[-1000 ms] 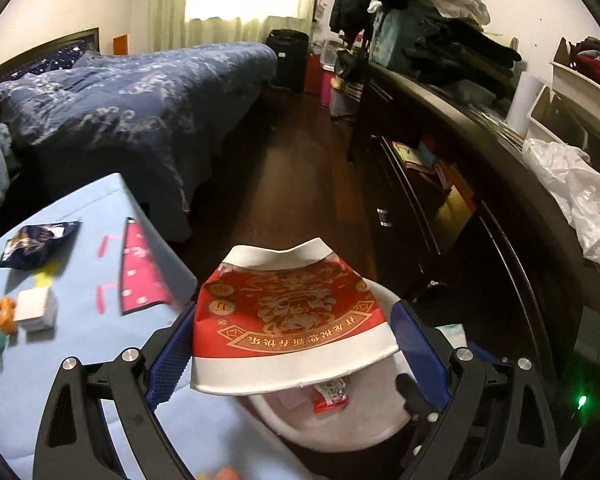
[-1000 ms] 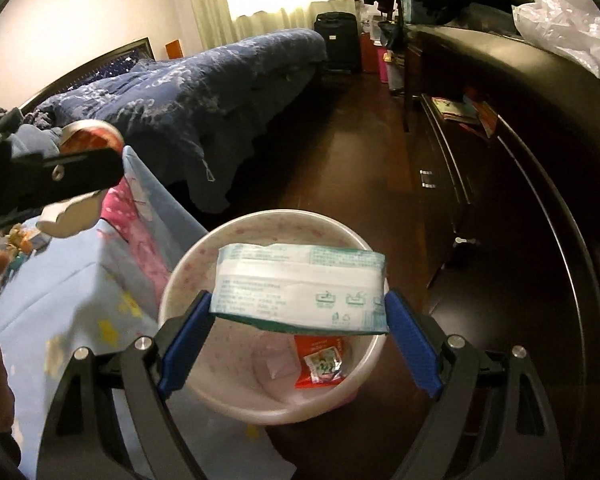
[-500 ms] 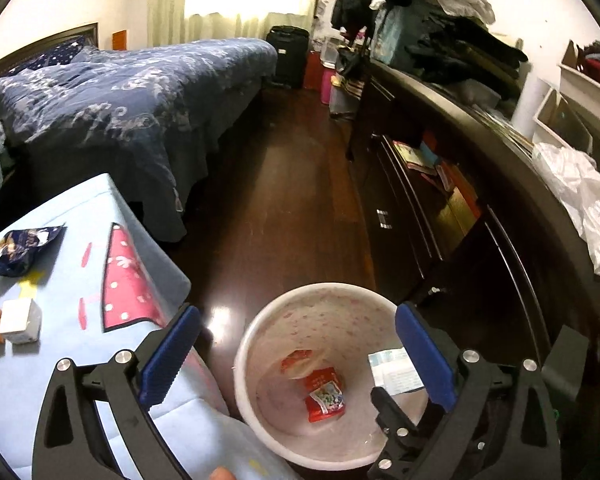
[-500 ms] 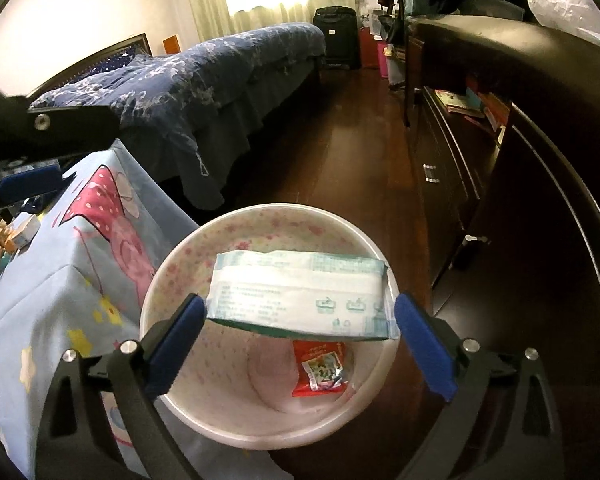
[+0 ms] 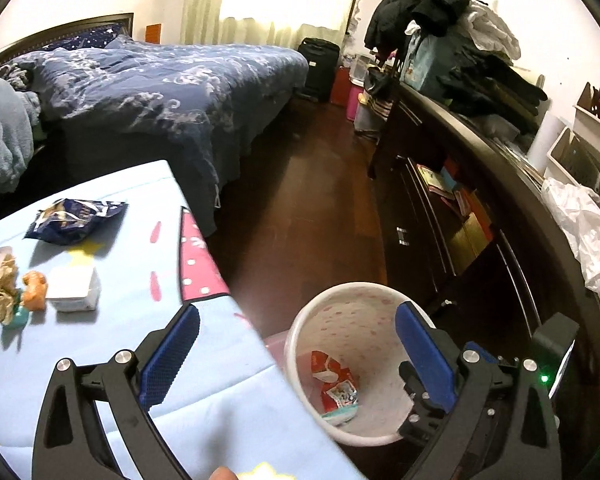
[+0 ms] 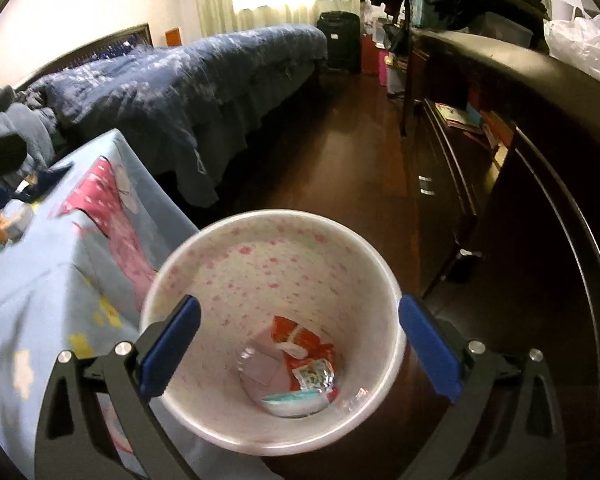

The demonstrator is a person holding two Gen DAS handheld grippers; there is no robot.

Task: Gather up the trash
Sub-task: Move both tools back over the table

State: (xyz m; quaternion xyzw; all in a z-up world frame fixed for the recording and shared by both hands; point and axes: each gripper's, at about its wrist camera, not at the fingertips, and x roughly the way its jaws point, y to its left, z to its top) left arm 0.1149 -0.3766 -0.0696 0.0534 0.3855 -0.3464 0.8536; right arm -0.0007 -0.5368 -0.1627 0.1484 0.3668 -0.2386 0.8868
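Fingers released on both: left gripper [image 5: 296, 354] empty over bench [image 5: 112, 360] edge, right gripper [image 6: 300, 346] empty above bin [image 6: 274, 218]. Your next step, likely: swing left back to bench trash, approach dark blue wrapper [image 5: 74, 220] flat and low, pinch crumpled middle. Bin on floor just beside bench, white with pink speckles, holding red wrappers [image 6: 304, 350] and pale green-white packet [image 6: 294, 404] at bottom.

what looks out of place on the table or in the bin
Trash remains on the blue tablecloth: a crumpled dark blue wrapper, a white box and scraps. The bin stands upright, nothing spilled around it.
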